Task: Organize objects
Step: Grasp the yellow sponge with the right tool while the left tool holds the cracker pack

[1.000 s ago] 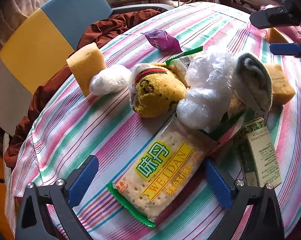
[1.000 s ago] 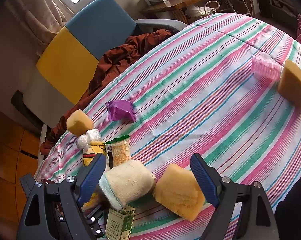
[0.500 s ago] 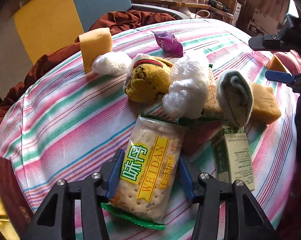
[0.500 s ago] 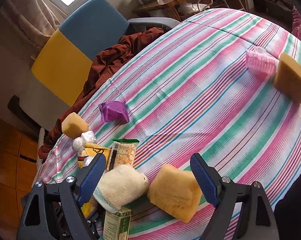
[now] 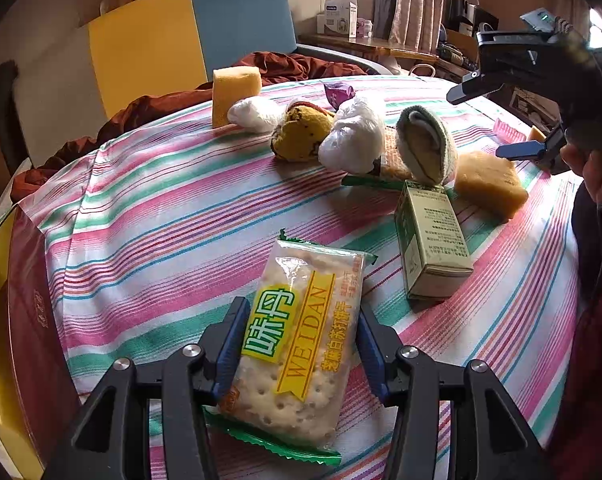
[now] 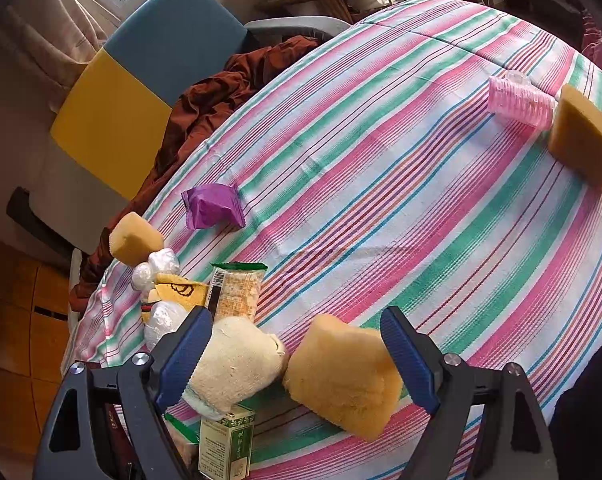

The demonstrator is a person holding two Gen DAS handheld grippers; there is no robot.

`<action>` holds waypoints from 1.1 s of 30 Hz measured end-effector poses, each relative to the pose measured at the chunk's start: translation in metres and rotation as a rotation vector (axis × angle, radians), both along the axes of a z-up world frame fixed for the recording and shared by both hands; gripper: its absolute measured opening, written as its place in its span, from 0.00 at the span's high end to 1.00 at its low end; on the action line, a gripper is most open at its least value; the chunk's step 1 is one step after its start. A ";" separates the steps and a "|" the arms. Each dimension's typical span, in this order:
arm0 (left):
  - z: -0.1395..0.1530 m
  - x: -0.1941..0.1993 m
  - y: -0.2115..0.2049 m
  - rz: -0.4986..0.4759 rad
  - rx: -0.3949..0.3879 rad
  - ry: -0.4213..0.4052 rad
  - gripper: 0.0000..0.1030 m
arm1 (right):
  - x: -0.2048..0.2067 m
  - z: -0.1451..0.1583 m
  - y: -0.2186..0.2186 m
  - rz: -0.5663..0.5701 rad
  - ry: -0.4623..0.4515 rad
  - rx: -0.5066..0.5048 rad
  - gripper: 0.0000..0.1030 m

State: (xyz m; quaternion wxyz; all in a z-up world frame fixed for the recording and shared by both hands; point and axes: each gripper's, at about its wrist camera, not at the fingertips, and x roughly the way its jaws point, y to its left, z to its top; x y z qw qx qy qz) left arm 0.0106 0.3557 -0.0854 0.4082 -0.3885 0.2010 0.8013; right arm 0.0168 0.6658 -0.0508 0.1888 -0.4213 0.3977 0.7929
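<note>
My left gripper (image 5: 299, 344) is shut on a Weidan cracker packet (image 5: 301, 336) and holds it above the near edge of the striped table (image 5: 161, 216). Beyond it lie a green box (image 5: 433, 240), a rolled beige sock (image 5: 425, 148), a white plastic bag (image 5: 353, 136), a yellow sock (image 5: 301, 132) and sponges (image 5: 489, 182). My right gripper (image 6: 297, 354) is open above a yellow sponge (image 6: 345, 376) and the beige sock (image 6: 237, 364); it also shows at the right of the left wrist view (image 5: 513, 120).
A purple packet (image 6: 213, 206), a second cracker packet (image 6: 237, 292), a pink hair roller (image 6: 521, 102) and another sponge (image 6: 585, 136) lie on the table. A yellow-and-blue chair (image 5: 189, 36) with brown cloth (image 6: 213, 100) stands behind. A dark red box (image 5: 29, 320) sits at the left edge.
My left gripper closed on the cracker packet and pulled it back and up from the pile. The right gripper shifted only slightly and stayed open.
</note>
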 end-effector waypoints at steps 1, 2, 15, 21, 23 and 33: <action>-0.001 0.000 0.000 -0.001 0.003 0.004 0.49 | 0.000 0.000 0.000 0.001 -0.006 0.004 0.15; -0.001 0.002 0.000 -0.005 0.006 0.016 0.49 | 0.000 -0.001 -0.001 0.004 -0.012 0.008 0.15; -0.007 0.005 0.002 -0.010 0.045 0.049 0.49 | -0.005 0.006 -0.012 0.144 -0.123 0.089 0.15; -0.007 0.006 0.001 -0.009 0.052 0.048 0.49 | -0.012 0.014 -0.022 0.326 -0.243 0.199 0.15; -0.006 0.005 0.000 -0.009 0.053 0.048 0.48 | -0.014 0.013 -0.029 0.398 -0.298 0.257 0.15; -0.006 0.005 0.000 -0.009 0.056 0.046 0.48 | -0.026 -0.023 -0.055 0.552 -0.536 0.400 0.37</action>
